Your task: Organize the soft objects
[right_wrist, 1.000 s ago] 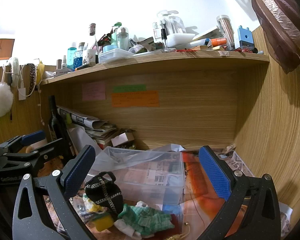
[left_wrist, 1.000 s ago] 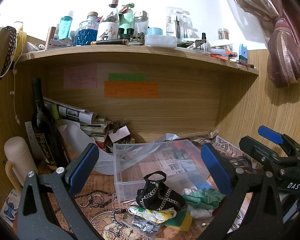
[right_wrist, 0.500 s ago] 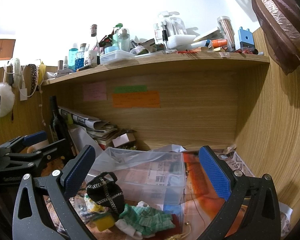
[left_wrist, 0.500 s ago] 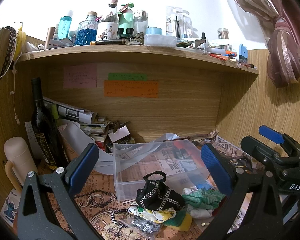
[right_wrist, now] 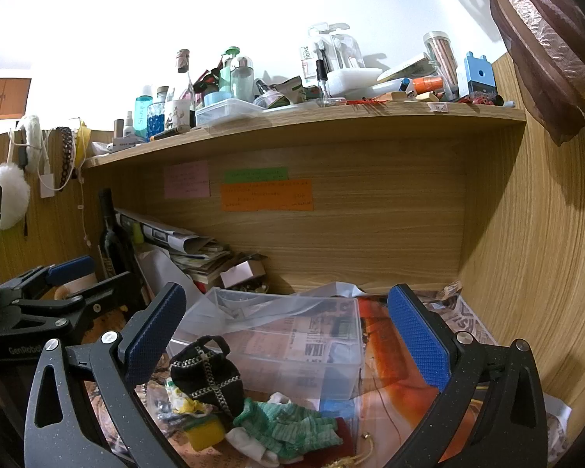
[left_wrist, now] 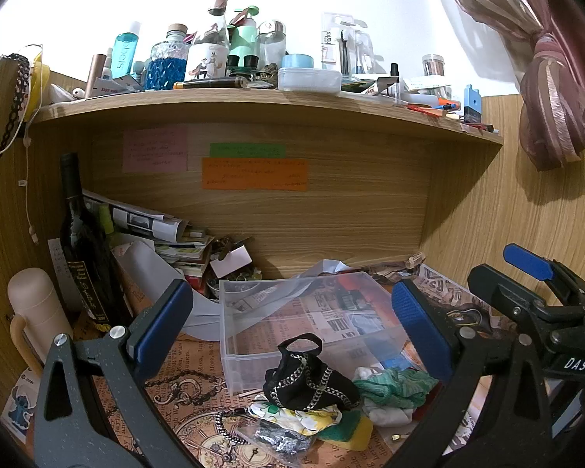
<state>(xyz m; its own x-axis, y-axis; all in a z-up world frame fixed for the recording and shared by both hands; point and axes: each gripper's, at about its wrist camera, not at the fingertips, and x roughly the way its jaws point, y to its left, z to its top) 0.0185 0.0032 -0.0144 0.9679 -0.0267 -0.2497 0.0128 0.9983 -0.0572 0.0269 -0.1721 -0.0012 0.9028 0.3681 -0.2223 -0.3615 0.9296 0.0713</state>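
A pile of soft things lies on the desk in front of a clear plastic bin [left_wrist: 253, 304] [right_wrist: 343, 355]: a black pouch with a chain [left_wrist: 308, 380] [right_wrist: 204, 374], a green cloth [left_wrist: 394, 386] [right_wrist: 288, 423], a white cloth [left_wrist: 386, 415], a yellow-patterned cloth [left_wrist: 296, 415] and a yellow-green sponge [left_wrist: 351, 431] [right_wrist: 204, 431]. My left gripper [left_wrist: 292, 319] is open and empty above the pile. My right gripper [right_wrist: 286, 325] is open and empty, over the bin and pile. Each gripper shows in the other's view, the right one [left_wrist: 534, 284] and the left one [right_wrist: 58, 284].
A wine bottle [left_wrist: 84, 249], a beige flask [left_wrist: 39, 312] and stacked papers [left_wrist: 152, 234] stand at the back left. A shelf [left_wrist: 269, 105] crowded with bottles hangs overhead. Wooden walls close the back and right. A clear bag [left_wrist: 277, 438] and chain lie by the pile.
The right wrist view has shifted slightly, with the scene sliding a little to the right. The left gripper has barely moved. Both stay open.
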